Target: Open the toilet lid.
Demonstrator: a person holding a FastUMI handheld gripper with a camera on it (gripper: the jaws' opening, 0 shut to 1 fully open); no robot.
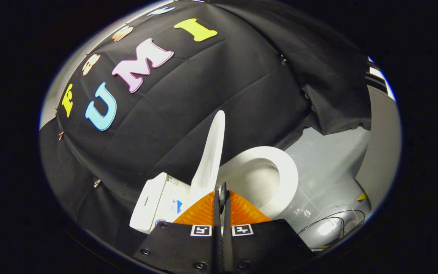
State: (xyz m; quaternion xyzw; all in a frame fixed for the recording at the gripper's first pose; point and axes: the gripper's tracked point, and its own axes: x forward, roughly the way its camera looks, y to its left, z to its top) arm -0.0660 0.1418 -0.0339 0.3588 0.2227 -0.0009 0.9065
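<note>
Both jaws together, nothing btwn; lid [211, 152] upright just ahead, seat [283, 171] beside, floor [329, 160] beyond.

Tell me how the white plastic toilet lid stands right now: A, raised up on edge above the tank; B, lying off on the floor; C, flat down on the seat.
A: the white plastic toilet lid stands raised just ahead of the tongs, whose fingers are closed together, leaving the white oval seat and bowl uncovered.
</note>
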